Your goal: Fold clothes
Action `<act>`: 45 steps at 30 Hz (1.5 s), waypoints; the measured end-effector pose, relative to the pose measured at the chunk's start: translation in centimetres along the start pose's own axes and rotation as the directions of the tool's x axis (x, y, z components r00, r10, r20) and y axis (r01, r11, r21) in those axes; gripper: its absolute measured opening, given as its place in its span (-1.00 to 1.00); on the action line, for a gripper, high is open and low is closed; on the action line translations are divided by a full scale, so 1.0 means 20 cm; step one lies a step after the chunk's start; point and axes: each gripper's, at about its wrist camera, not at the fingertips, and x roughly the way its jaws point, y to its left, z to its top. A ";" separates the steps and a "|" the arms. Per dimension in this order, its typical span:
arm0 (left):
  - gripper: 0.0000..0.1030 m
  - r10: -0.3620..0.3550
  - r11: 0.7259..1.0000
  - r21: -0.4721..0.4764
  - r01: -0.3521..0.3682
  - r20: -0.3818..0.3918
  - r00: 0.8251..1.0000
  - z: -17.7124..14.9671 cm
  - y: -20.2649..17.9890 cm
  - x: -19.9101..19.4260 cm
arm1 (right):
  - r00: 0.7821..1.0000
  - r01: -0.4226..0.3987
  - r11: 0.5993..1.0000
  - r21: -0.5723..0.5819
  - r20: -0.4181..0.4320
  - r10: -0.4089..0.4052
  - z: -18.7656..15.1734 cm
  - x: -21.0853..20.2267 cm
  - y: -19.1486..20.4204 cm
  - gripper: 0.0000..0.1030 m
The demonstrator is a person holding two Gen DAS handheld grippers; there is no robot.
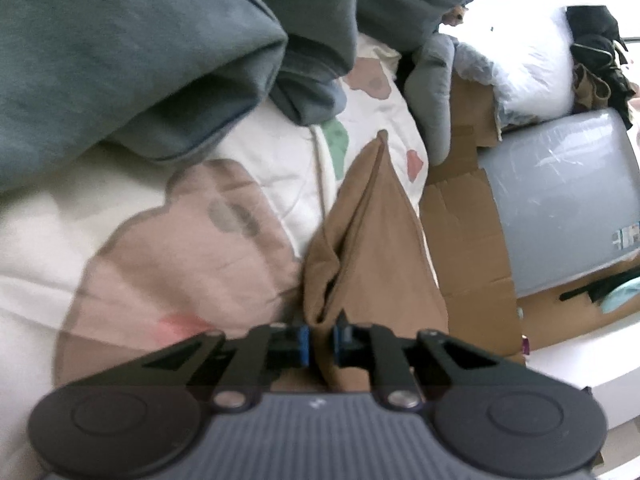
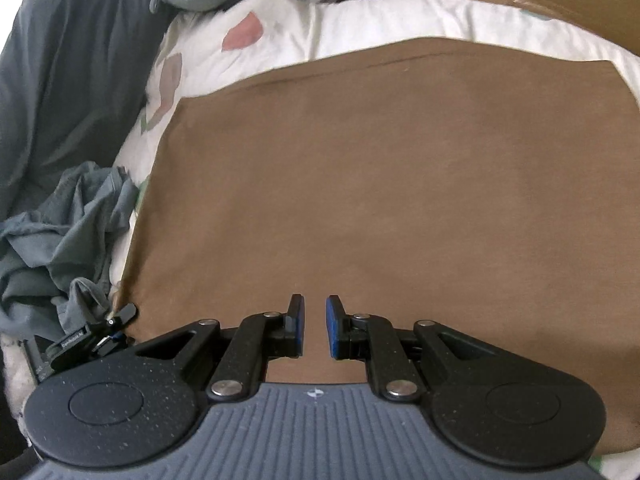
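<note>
**Left gripper pinches the brown cloth; right gripper hangs empty above it**

The brown cloth (image 2: pixel 380 184) lies spread flat on the quilt (image 2: pixel 280 36), a pale cover with pink and green patches. In the right wrist view it fills most of the frame, its far edge straight against the quilt.

The left gripper (image 1: pixel 321 340) points shallowly downward along the cloth and is clenched on a bunched corner of it: brown fabric rises in a peaked fold (image 1: pixel 372 216) straight out from between the blue pads (image 1: pixel 304 340).

The right gripper (image 2: pixel 315 326) tilts steeply down over the flat middle of the cloth. Its jaws stand nearly closed with a narrow gap and nothing in it; the tips seem to hover just above the fabric, though contact is hard to judge.

Left of the cloth, on the quilt, sits a crumpled grey garment (image 2: pixel 68 216). Beyond the quilt's edge lie cardboard boxes (image 1: pixel 460 216).
</note>
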 end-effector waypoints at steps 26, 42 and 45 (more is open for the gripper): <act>-0.85 0.040 0.999 0.024 -0.039 -0.048 0.998 0.07 -0.04 -0.01 | 0.985 0.154 0.975 -0.163 -0.058 -0.165 -0.39 0.13 0.20 -0.82; -0.86 0.035 0.999 -0.012 -0.036 -0.039 0.999 0.05 -0.01 -0.01 | 0.978 0.199 0.964 -0.173 0.089 -0.186 -0.11 0.22 0.16 -0.79; -0.86 0.034 0.999 -0.012 -0.034 -0.042 0.999 0.06 -0.01 -0.01 | 0.974 0.215 0.963 -0.166 0.110 -0.198 -0.05 0.25 0.15 -0.78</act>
